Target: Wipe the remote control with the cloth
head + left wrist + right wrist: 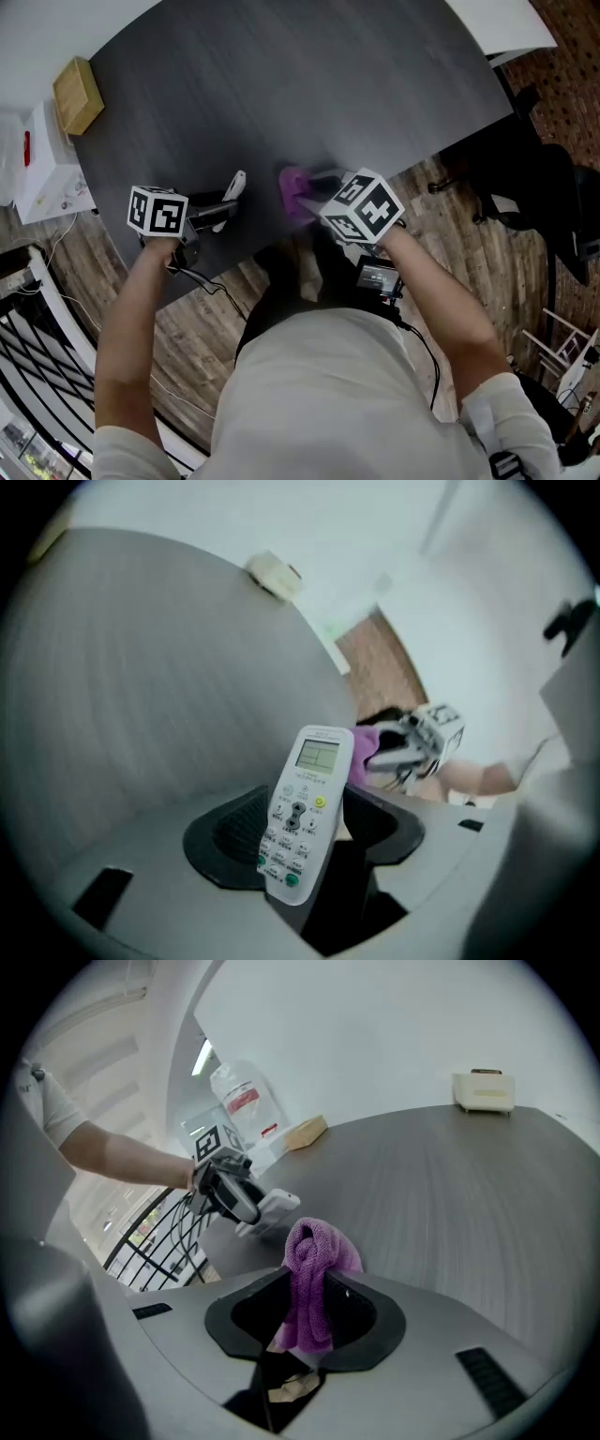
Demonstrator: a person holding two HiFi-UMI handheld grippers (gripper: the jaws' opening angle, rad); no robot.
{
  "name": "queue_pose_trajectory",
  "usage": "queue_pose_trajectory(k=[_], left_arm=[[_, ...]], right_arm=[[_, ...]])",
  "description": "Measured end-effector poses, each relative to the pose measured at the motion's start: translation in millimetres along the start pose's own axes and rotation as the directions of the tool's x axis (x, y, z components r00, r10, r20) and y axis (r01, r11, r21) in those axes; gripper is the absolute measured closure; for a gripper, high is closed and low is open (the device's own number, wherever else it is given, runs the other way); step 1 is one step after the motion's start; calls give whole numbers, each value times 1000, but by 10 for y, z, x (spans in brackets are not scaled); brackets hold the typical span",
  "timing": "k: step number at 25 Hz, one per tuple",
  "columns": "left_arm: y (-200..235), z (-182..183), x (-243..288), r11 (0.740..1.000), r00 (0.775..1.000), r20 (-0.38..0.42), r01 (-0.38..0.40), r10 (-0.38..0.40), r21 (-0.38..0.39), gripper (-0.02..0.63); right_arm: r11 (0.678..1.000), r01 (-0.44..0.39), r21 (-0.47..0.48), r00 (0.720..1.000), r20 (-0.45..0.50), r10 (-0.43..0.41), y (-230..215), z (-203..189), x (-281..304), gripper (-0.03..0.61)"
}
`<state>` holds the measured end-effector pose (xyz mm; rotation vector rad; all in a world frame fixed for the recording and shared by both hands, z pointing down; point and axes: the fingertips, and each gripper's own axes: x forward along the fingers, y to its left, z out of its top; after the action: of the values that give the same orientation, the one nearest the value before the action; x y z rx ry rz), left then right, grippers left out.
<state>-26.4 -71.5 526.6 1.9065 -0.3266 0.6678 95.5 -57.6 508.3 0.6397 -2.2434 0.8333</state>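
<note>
Jaws of your left hand-held gripper point(220, 204) pinch the white, button-covered plastic remote control point(302, 810) at the near edge of the dark grey tabletop point(281, 84). Near it but apart, your right hand-held gripper point(314, 192) is clamped on the bunched purple cloth point(309, 1274). A tan block point(78, 94) sits at the far left corner.

No word or number can be read anywhere. The remote control point(305, 813) has small print beside its buttons, too fine to make out. A clear bottle point(246, 1101) bears a red label, also illegible. The marker cubes point(157, 212) show only black-and-white square patterns, no letters.
</note>
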Motion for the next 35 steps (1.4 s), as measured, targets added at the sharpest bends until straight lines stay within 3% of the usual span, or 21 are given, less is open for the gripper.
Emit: queue_pose_trajectory(k=[1, 2, 4, 7, 8, 10, 13, 18, 22, 25, 28, 31, 35], left_arm=[[-82, 52, -17, 993, 992, 100, 81, -72, -83, 360], [-165, 93, -34, 973, 969, 202, 172, -140, -151, 362], [-304, 139, -79, 905, 888, 391, 353, -243, -238, 367], [-386, 141, -219, 801, 751, 588, 534, -301, -272, 370], [-389, 128, -267, 776, 716, 628, 568, -303, -273, 370], [-386, 95, -322, 744, 670, 681, 608, -295, -276, 371], [-396, 66, -344, 720, 638, 719, 633, -277, -284, 371], [-425, 107, -432, 700, 582, 769, 665, -265, -262, 371], [-492, 155, -527, 715, 542, 791, 670, -285, -201, 371], [-516, 150, -531, 730, 547, 784, 658, -294, -185, 371], [-487, 137, -566, 715, 525, 800, 674, -290, -183, 371], [-473, 139, -597, 702, 512, 807, 689, -294, -181, 371], [-390, 153, -653, 713, 511, 817, 675, -268, -189, 372]], right_arm=[[1000, 1, -5, 1000, 5, -1, -1, 39, 2, 471], [1000, 1, -13, 1000, 10, -1, 6, 74, 2, 471], [999, 3, -32, 1000, 23, -2, 37, 151, 4, 471], [997, 2, -77, 999, 51, 2, 126, 365, 72, 471], [995, 4, -104, 998, 61, 2, 161, 451, 102, 471], [983, 26, -180, 997, 76, -12, 216, 628, 143, 471], [948, 56, -312, 995, 101, -25, 323, 939, 192, 471], [883, 28, -468, 994, 109, 26, 646, 1383, 326, 471], [831, -14, -556, 997, 53, 52, 875, 1295, 476, 471], [844, -39, -535, 996, 42, 73, 920, 1210, 508, 472], [867, -73, -492, 992, 55, 115, 945, 1206, 491, 472], [861, -93, -500, 989, 54, 138, 962, 1188, 436, 471], [829, -106, -549, 989, 28, 145, 987, 1121, 355, 472]])
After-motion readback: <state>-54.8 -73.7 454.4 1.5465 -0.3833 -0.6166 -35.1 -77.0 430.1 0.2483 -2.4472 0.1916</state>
